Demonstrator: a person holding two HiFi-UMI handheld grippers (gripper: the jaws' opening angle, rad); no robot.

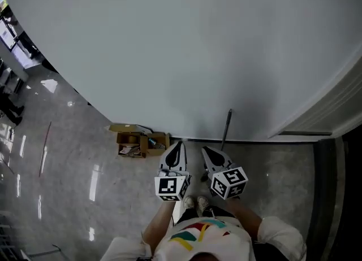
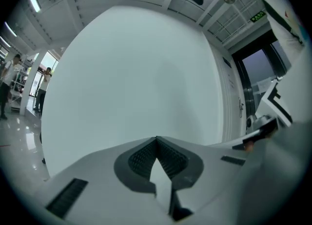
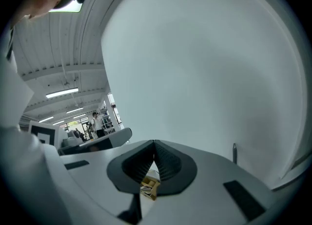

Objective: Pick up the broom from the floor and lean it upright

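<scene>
Left claw and right claw were both clenched empty, the thin dark broom handle leaning on the pale wall just beyond the right claw; probably light, stiff, slick, best gripped mid-shaft.

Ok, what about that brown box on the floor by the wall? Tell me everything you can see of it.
The cardboard box is small, brown and open, its flaps spread outward, one lying flat to the left. It sits on the shiny grey floor, right at the foot of the pale wall. Inside lies a jumble of small bits, one bluish, too small to name. Nothing holds it. The right gripper view shows a piece of it past the shut right gripper.
</scene>
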